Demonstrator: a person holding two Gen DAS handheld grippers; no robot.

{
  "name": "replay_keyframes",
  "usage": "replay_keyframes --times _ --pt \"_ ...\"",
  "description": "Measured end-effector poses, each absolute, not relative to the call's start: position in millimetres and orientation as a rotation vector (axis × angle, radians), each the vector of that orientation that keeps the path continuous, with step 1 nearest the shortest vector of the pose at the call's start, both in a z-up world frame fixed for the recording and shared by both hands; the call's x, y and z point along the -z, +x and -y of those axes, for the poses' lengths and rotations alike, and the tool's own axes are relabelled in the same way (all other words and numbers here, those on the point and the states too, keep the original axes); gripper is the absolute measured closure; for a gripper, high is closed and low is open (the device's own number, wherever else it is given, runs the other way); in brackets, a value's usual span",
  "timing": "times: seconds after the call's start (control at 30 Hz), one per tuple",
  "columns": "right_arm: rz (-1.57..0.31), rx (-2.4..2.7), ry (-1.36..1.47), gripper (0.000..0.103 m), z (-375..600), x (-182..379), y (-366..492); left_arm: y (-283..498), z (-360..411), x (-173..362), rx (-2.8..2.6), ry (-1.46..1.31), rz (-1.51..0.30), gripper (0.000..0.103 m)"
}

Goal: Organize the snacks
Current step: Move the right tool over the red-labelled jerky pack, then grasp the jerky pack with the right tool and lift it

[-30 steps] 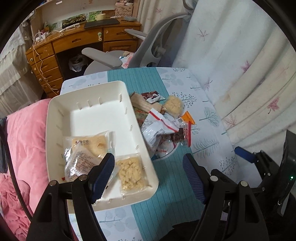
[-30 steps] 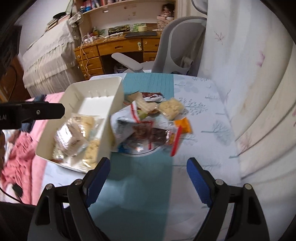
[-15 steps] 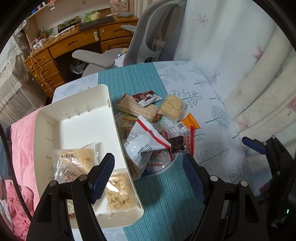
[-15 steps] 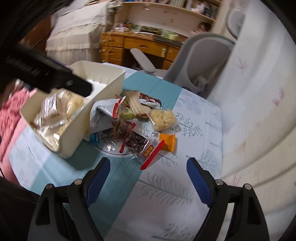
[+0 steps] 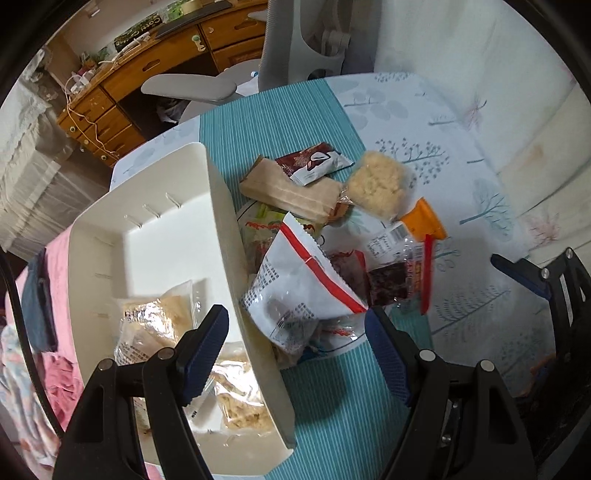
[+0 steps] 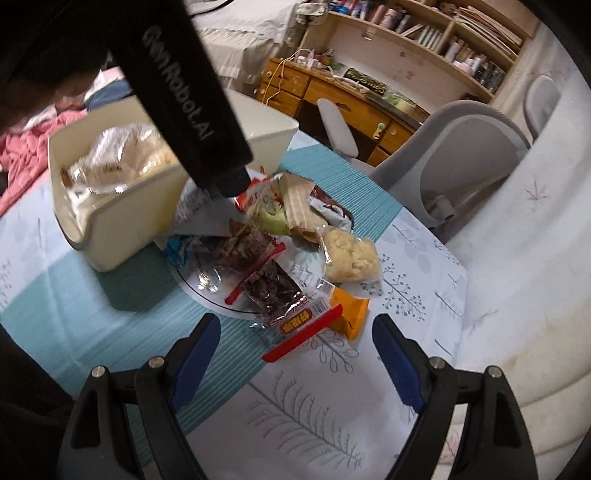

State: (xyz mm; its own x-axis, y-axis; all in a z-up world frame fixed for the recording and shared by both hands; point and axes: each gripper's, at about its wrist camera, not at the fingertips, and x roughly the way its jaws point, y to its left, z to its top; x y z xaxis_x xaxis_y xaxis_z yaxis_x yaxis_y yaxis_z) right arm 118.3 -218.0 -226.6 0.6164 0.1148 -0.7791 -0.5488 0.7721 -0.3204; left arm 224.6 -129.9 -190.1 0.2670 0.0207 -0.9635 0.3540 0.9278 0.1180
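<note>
Cream plastic forms the bin [image 5: 155, 236] at the left of the table, and we see clear packets of pale snacks [image 5: 159, 325] lying in its near end. Just right of the bin, touching its long wall, the loose snack pile [image 5: 325, 258] sits on a glass plate [image 6: 218, 302]: a white packet with a red stripe [image 5: 303, 284], a dark jerky packet with a red edge [image 6: 280, 295], a tan wrapper [image 5: 291, 192], a brown sachet [image 5: 317, 166], a pale crumbly block in clear film [image 5: 376, 184] and an orange packet [image 6: 349, 310].

Our left gripper [image 5: 295, 354] points steeply down with its jaws wide and nothing between the pads; the bin's right wall and the near corner of the white packet lie below the gap. Our right gripper [image 6: 295, 362] also stands wide and empty, near the red edge of the jerky packet, which lies just beyond its tips.

The table wears a white cloth printed with trees [image 6: 332, 406] and a teal ribbed runner [image 5: 280, 122]. Beyond it stand a grey office chair [image 6: 461, 155], a wooden desk with drawers [image 5: 122, 99] and bookshelves [image 6: 424, 33]. Pink bedding [image 6: 33, 136] lies at the left.
</note>
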Motion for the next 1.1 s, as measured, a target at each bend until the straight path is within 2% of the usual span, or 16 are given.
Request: replay_keyframes --times 0.07,0.4,0.53,0.7,0.8,0.87,1.1 --pt "-0.829 -0.426 -0.590 0.022 217.7 235.9 123.7 227.9 136.6 195.3 0.226 0.374 -1.296 0.028" --pt "-0.773 -0.528 -0.652 0.027 213.1 272.8 137.0 242.1 162.0 208.5 0.246 0.467 -1.298 0.028" --pt "-0.753 -0.575 -0.697 0.034 208.9 287.9 137.9 246.3 169.1 214.5 0.257 0.488 -1.317 0.032" --pt "-0.742 -0.613 -0.725 0.037 206.6 299.2 140.5 247.3 167.5 217.5 0.257 0.482 -1.335 0.034" --pt "-0.737 -0.631 -0.715 0.042 205.5 299.7 139.7 246.7 164.1 218.3 0.265 0.462 -1.341 0.035" --pt "-0.729 -0.642 -0.712 0.054 204.1 299.9 139.0 246.1 161.9 218.5 0.269 0.451 -1.339 0.038" --pt "-0.727 -0.656 -0.722 0.056 205.1 298.5 142.6 243.0 154.4 217.3 0.278 0.386 -1.340 0.048"
